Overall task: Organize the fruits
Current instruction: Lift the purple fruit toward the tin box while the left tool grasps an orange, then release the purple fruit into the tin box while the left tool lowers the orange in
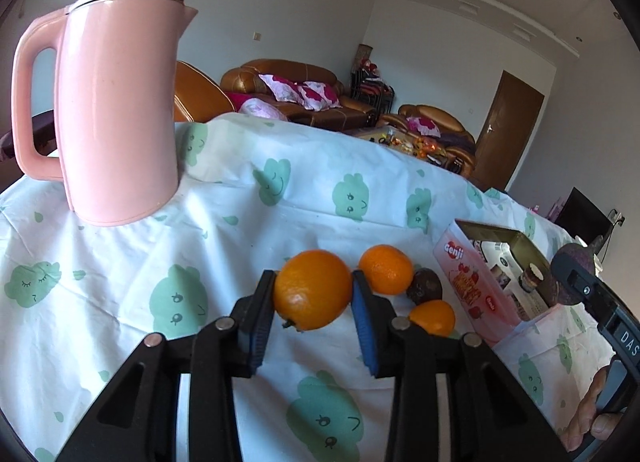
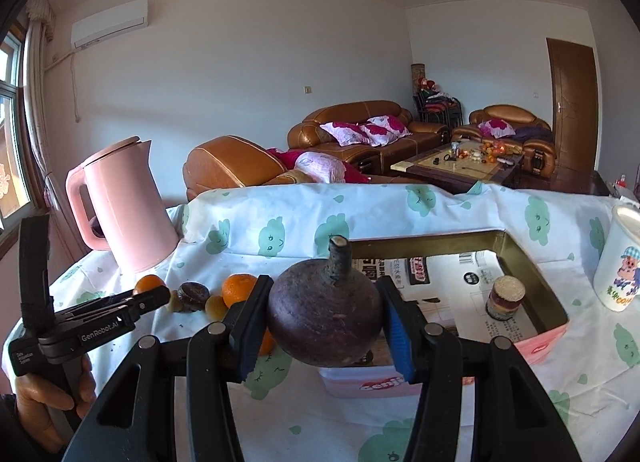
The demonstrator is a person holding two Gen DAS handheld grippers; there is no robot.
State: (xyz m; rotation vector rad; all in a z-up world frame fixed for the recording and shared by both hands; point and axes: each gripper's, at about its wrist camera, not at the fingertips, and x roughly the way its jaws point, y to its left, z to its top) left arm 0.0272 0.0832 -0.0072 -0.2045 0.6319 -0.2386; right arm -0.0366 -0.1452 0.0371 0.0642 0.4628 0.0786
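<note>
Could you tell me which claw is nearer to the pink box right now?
Right. The right claw holds a dark purple fruit just above the near edge of the pink box. The left claw grips an orange off to the box's left.

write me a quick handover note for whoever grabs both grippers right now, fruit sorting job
Left gripper: shut on a large round orange, held above the cloud-print tablecloth.
Right gripper: shut on a dark purple round fruit with a woody stem, held at the near edge of the open pink tin box.
In the box: only a small layered jar on printed paper; no fruit yet.
On the cloth, left of the box: a second orange, a smaller orange and a dark brown round fruit.
Left to do, probably: place both held fruits, then collect the rest.
</note>
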